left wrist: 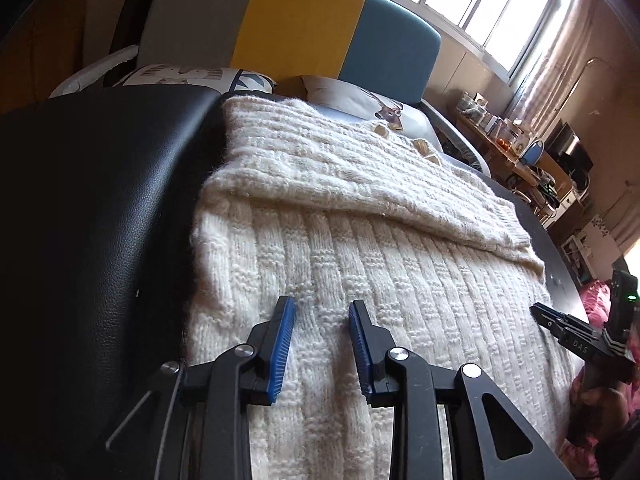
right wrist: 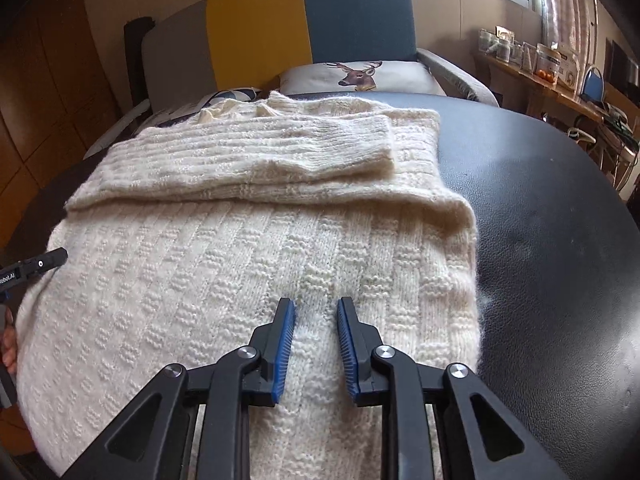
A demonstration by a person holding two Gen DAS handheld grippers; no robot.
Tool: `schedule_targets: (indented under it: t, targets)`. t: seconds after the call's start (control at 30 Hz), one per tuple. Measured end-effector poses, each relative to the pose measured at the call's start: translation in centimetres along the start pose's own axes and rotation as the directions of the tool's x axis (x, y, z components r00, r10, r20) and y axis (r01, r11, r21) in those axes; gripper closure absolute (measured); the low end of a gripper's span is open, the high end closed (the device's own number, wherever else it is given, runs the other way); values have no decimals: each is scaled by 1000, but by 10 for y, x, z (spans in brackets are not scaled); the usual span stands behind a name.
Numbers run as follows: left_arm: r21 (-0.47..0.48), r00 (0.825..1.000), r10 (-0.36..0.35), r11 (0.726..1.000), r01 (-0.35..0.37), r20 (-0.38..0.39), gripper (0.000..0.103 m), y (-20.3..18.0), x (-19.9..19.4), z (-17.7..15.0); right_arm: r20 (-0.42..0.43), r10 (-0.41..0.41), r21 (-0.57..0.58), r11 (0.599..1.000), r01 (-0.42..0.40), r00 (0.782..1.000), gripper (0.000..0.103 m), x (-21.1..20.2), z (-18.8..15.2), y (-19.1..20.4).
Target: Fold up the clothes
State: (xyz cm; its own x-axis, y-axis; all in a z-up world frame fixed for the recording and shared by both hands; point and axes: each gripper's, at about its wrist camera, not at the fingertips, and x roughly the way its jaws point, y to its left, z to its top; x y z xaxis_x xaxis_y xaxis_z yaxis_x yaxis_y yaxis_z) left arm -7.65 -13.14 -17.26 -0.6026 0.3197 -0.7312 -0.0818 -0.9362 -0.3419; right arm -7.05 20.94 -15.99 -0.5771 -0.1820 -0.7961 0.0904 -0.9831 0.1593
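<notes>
Grippers hover over the near hem of the cream sweater (right wrist: 248, 264), spread flat on the black table (right wrist: 540, 208): left gripper (left wrist: 322, 320) toward the left edge, right gripper (right wrist: 316, 320) toward the right, both spread and empty. Sleeves lie folded across the far half, so lifting the hem probably comes next.

A black leather-look bench (right wrist: 540, 208) fills the foreground. Behind it stands a grey, yellow and blue headboard (right wrist: 304, 24), with a deer-print pillow (right wrist: 360, 74) at its foot.
</notes>
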Motion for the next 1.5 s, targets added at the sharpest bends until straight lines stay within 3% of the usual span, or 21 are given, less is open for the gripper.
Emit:
schedule_targets:
  t: [0.07, 0.17, 0.37, 0.47, 0.6, 0.67, 0.83, 0.93, 1.13, 1.2, 1.23, 1.27, 1.37, 1.5]
  targets:
    - [-18, 1000, -11, 1000, 11, -8, 73, 4, -12, 2, -35, 106, 97, 990, -102, 994, 81, -11, 1, -17]
    - [-63, 998, -66, 996, 67, 5, 66, 15, -40, -5, -4, 240, 248, 941, -232, 971, 81, -39, -15, -52]
    - [-99, 995, -101, 990, 99, -11, 60, 39, -82, -45, -4, 311, 472, 838, -273, 950, 80, -85, -85, -119]
    - [-105, 990, -132, 986, 127, -45, 54, 46, -92, -69, 4, 396, 550, 766, -333, 918, 77, -95, -119, -135]
    - [-93, 983, -172, 982, 166, -61, 45, 46, -101, -93, 12, 489, 562, 718, -411, 872, 77, -90, -134, -130]
    - [-71, 980, -192, 980, 188, -56, 33, 42, -104, -99, 15, 528, 563, 697, -443, 849, 77, -87, -139, -126]
    - [-37, 979, -198, 980, 196, -47, 18, 32, -105, -104, 34, 567, 545, 680, -491, 823, 77, -74, -130, -114]
    - [-31, 981, -190, 982, 189, -48, 12, 27, -102, -103, 47, 570, 521, 687, -507, 820, 77, -70, -126, -106]
    - [25, 989, -131, 991, 133, -67, 12, 16, -97, -101, 106, 566, 563, 643, -519, 818, 76, -66, -131, -102]
    - [13, 990, -126, 992, 127, -70, 25, 15, -96, -99, 137, 567, 578, 620, -531, 812, 76, -65, -135, -102]
    - [4, 989, -127, 992, 128, -72, 41, 15, -96, -98, 145, 566, 565, 625, -538, 811, 76, -65, -136, -100]
    - [-7, 989, -123, 992, 122, -77, 56, 16, -94, -97, 139, 556, 509, 670, -541, 819, 77, -68, -134, -96]
    - [-43, 988, -122, 992, 118, -93, 61, 21, -91, -95, 129, 509, 371, 771, -518, 851, 76, -76, -131, -80]
    - [-93, 983, -141, 987, 130, -122, 61, 27, -88, -91, 107, 531, 425, 740, -521, 841, 76, -71, -128, -84]
